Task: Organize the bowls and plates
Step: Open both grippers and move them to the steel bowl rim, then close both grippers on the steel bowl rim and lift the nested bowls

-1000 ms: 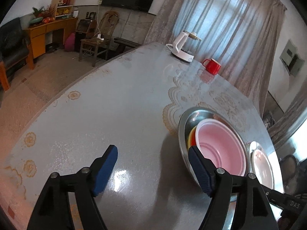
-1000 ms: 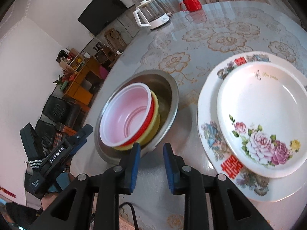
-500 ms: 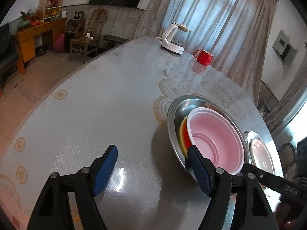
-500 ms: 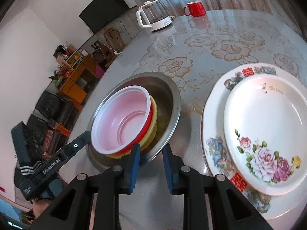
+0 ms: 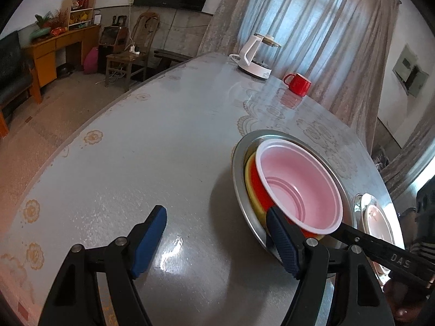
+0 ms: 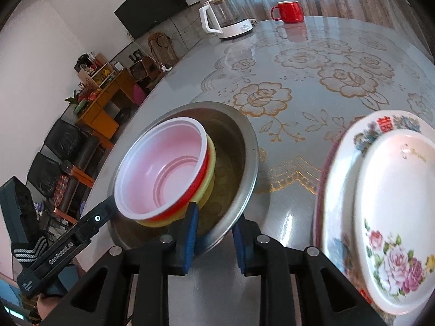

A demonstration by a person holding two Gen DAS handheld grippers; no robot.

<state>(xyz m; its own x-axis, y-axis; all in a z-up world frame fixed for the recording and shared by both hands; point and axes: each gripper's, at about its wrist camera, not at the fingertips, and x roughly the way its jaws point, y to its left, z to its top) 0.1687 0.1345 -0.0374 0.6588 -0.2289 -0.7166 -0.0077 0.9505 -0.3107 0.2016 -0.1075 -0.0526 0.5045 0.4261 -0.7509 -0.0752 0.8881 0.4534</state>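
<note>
- The right gripper (image 6: 213, 237) straddles the steel basin's (image 6: 244, 163) near rim, jaws narrow; actual pinching cannot be told.
- The left gripper (image 5: 217, 240) stands spread, empty, beside the basin.

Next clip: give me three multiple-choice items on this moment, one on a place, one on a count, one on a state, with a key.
1. Where does the pink bowl sit?
A. On the flowered plates
B. Nested on top of the stack in the steel basin
C. Beside the red mug

2. How many plates are stacked right of the basin?
A. Two
B. Three
C. Four

3. How does the right gripper stand?
A. Wide open above the kettle
B. Closed on a plate
C. Jaws narrowly apart, straddling the basin's near rim

Key:
1 B, it rests in a red bowl and a yellow bowl inside the basin.
2 A, a small plate lies on a large plate.
3 C, one pad is inside the rim and one outside; whether they press cannot be told.
</note>
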